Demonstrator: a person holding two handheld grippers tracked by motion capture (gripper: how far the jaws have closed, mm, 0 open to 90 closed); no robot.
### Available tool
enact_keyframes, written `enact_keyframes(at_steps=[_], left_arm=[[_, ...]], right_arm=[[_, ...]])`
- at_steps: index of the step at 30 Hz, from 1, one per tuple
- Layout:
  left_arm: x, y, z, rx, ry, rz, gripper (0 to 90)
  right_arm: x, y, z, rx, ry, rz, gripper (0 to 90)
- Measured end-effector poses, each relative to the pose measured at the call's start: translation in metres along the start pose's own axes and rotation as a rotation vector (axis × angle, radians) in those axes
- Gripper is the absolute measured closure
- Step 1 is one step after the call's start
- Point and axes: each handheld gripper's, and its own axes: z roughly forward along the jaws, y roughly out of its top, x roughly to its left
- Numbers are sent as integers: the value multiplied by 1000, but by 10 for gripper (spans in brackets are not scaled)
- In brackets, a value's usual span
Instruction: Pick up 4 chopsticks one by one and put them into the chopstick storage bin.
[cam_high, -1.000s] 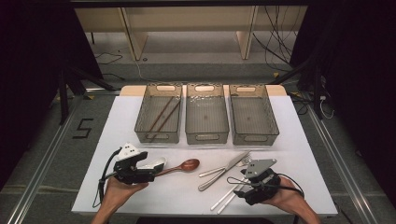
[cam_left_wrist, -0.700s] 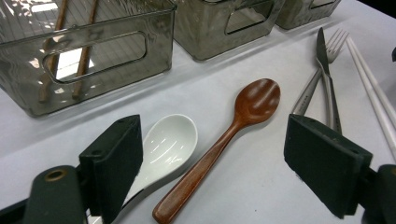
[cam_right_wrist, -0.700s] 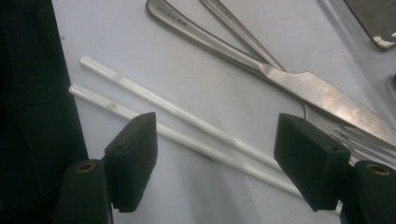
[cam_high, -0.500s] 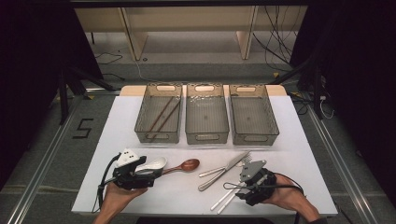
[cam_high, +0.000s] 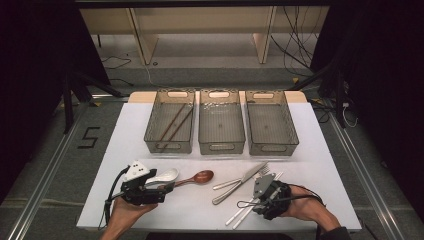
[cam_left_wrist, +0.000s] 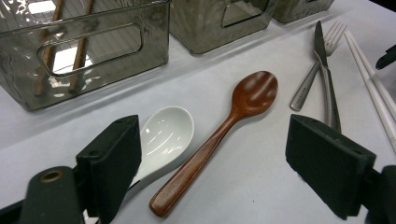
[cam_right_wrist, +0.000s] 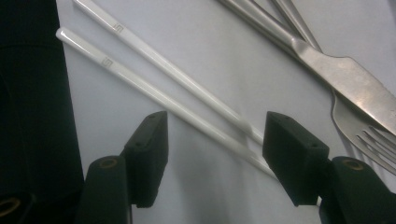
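1. White table surface (cam_high: 310, 150) carries everything; at its near edge the person's two hands each hold a gripper.
2. The left gripper (cam_left_wrist: 212, 163) sits low near the table's front left, jaws spread wide and holding nothing. In the left gripper view its left jaw stands just beside the handle end of a white ceramic spoon (cam_left_wrist: 166, 135), and whether it touches cannot be told.
3. A wooden spoon (cam_left_wrist: 219, 135) lies between those open jaws, handle toward the gripper, bowl pointing away and to the right, just beside the ceramic spoon.
4. The right gripper (cam_right_wrist: 212, 154) hovers at the front right, jaws open and empty. Its view looks down on a pair of white chopsticks (cam_right_wrist: 163, 88), which run slantwise on the table and pass between the two jaws without being clamped.
5. In the high view the right gripper (cam_high: 267, 192) covers the middle of the chopsticks (cam_high: 237, 216).
6. Just beyond them lie a metal knife (cam_high: 240, 182) and a metal fork (cam_high: 250, 176), crossing each other, near the wooden spoon's bowl but apart from it.
7. Farther back stand three clear grey bins side by side: the left bin (cam_high: 170, 145) holds a pair of brown chopsticks (cam_high: 174, 122); the middle bin (cam_high: 221, 145) and the right bin (cam_high: 272, 145) sit next to it.
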Motion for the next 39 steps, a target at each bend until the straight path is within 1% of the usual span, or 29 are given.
enact_keyframes(at_steps=[1,4,8,12,14,15,18,26,29,31,32,33,35,37,38,39], left_arm=[[0,0,0,-1,1,1,177],[0,0,-1,-9,-2,-4,173],[-1,-1,-2,-20,-8,-7,167],[0,-1,-2,-18,-12,-3,166],[0,-2,-1,-17,-12,-4,166],[0,-2,-1,-16,-12,-4,166],[0,-2,-1,-17,-14,-2,166],[-1,-1,-1,-16,-15,7,166],[-2,-1,0,-14,-17,5,166],[-2,-1,0,-11,-17,11,166],[-2,-1,0,-10,-17,12,166],[-2,-1,0,-10,-18,12,166],[-2,-1,0,-8,-19,13,166],[-2,-1,0,-7,-20,14,166],[-2,-1,0,-9,-19,14,166],[-2,-1,0,-7,-20,15,166]], right_arm=[[0,0,1,2,4,-13,421],[-1,0,2,8,14,-27,435],[-1,0,4,12,10,-31,449],[-3,1,6,11,25,-35,454],[-2,1,7,24,26,-36,461],[-3,1,8,24,28,-45,463],[-3,1,10,29,33,-48,467],[-5,2,10,34,54,-54,516],[-5,3,10,46,62,-54,530],[-5,5,10,64,66,-68,537],[-5,7,9,82,68,-68,542],[-5,7,9,80,70,-85,545],[-4,9,8,107,72,-85,555],[-3,10,8,123,75,-115,570],[-2,10,8,134,79,-119,575],[-1,10,8,128,83,-118,581]])
